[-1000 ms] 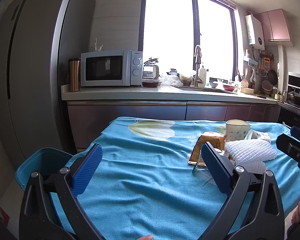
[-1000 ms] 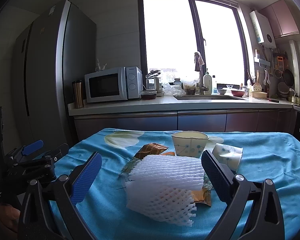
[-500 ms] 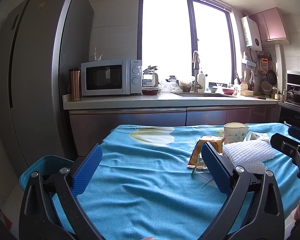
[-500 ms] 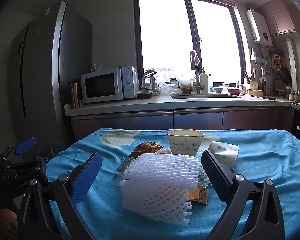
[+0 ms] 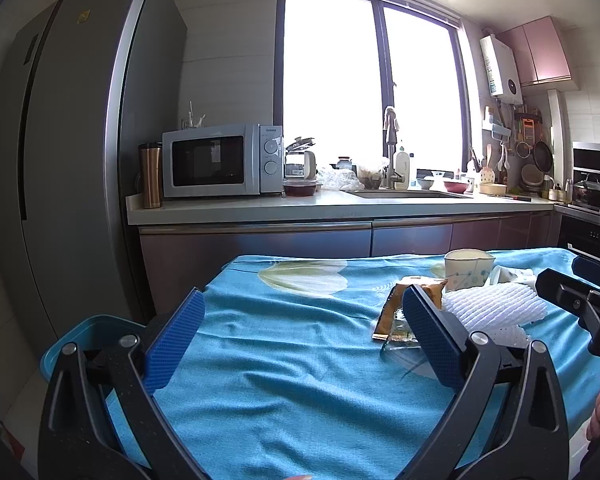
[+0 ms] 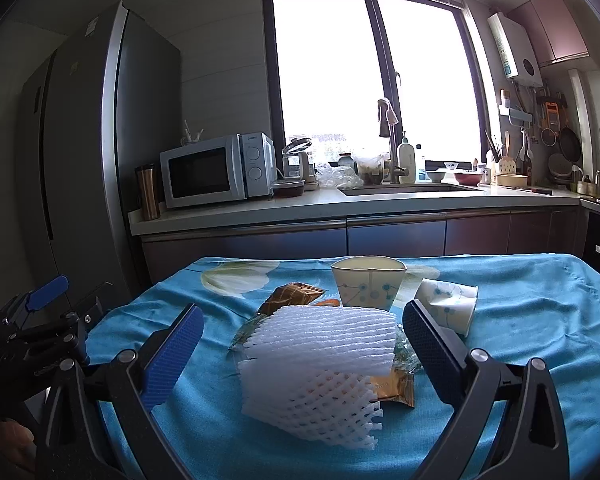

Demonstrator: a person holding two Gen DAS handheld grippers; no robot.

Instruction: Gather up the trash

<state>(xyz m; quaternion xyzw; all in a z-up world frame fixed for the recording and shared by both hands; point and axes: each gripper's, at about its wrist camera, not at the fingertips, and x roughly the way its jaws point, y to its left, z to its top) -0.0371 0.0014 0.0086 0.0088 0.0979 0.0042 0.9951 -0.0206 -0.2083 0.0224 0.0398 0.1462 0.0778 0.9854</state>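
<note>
A pile of trash lies on the blue tablecloth (image 6: 540,320). It holds white foam fruit nets (image 6: 320,360), brown snack wrappers (image 6: 296,296), an upright paper cup (image 6: 368,284) and a crushed paper cup (image 6: 448,308) on its side. My right gripper (image 6: 300,352) is open and empty, its jaws either side of the foam nets and just short of them. My left gripper (image 5: 300,340) is open and empty over bare cloth, left of the pile. In the left wrist view the foam nets (image 5: 496,312), wrappers (image 5: 396,312) and cup (image 5: 468,270) sit at the right.
A blue bin (image 5: 88,332) stands on the floor by the table's left edge, beside the fridge (image 5: 72,160). The kitchen counter (image 5: 340,204) with microwave (image 5: 220,166) and sink runs behind the table. The right gripper's body shows in the left wrist view (image 5: 580,300).
Both views have tilted up slightly and the table sits lower in frame. The right gripper has edged closer to the foam nets. Both grippers stay open.
</note>
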